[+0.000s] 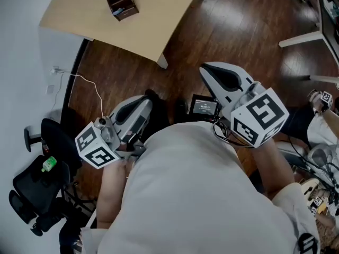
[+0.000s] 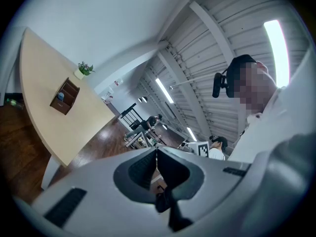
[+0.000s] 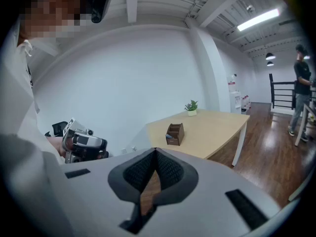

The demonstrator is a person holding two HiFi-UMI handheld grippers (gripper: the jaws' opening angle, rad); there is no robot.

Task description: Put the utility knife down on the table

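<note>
The table (image 1: 159, 15) has a pale wooden top with one long curved edge and a white leg under its near corner. In the head view it lies at the top of the frame, from eleven to twelve o'clock, on a dark wooden floor (image 1: 212, 41) beside a white wall (image 1: 21, 62). A small brown organizer (image 1: 121, 0) stands upright on it toward eleven o'clock. In the right gripper view the top stretches toward three o'clock, and a small potted plant (image 3: 191, 107) stands on it beyond the organizer.
</note>
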